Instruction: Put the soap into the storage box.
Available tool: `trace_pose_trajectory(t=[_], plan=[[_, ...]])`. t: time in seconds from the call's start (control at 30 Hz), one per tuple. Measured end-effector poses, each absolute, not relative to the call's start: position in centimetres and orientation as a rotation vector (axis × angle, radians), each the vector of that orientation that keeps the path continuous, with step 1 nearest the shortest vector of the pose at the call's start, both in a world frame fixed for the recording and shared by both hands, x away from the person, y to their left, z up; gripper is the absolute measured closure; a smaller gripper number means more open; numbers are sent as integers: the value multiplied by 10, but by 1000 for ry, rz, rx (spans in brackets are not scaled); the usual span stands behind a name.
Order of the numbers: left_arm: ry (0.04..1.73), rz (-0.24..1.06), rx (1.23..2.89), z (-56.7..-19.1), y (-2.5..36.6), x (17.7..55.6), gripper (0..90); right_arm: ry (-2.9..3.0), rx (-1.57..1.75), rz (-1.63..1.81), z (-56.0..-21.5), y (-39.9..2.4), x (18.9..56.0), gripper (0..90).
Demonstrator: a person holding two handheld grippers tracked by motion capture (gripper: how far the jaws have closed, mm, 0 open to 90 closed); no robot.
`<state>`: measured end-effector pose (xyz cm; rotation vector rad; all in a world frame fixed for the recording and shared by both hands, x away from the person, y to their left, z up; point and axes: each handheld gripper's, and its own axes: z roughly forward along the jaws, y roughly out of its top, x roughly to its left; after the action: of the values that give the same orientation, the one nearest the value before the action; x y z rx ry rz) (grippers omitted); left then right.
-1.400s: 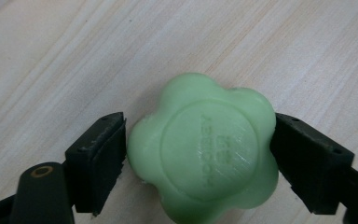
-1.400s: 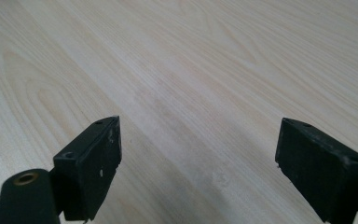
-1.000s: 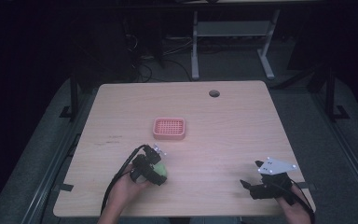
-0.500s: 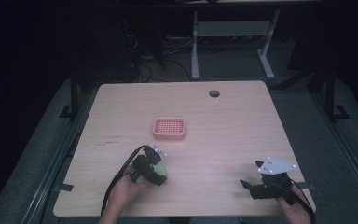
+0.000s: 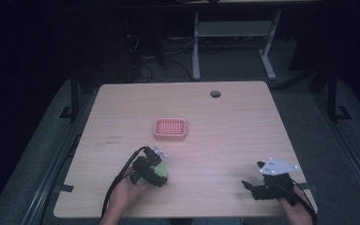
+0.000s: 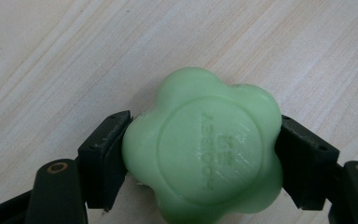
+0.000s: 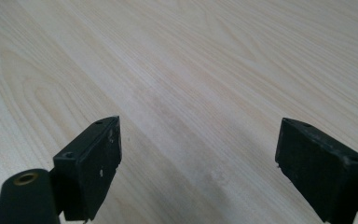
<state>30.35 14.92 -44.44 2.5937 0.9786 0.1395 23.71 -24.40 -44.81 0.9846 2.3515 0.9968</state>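
Nothing moved, green soap (image 6: 204, 148) clamped between left gripper (image 6: 200, 154) fingers (right gripper (image 7: 200, 163) wide open)

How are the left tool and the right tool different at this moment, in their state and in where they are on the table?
The left tool is shut on the green flower-shaped soap, its jaws pressing two sides; the right tool is open, with only bare table between its jaws. In the high view the left tool is near the pink tray, while the right tool is at the near right corner. Both are hand-held and low over the table.
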Motion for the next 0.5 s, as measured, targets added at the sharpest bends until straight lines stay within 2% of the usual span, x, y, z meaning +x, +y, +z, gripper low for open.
trace_pose_trajectory(t=[0.5], plan=[[978,137,2571,-445,152,297,263,2351,975,984,-448,-243,237,138]])
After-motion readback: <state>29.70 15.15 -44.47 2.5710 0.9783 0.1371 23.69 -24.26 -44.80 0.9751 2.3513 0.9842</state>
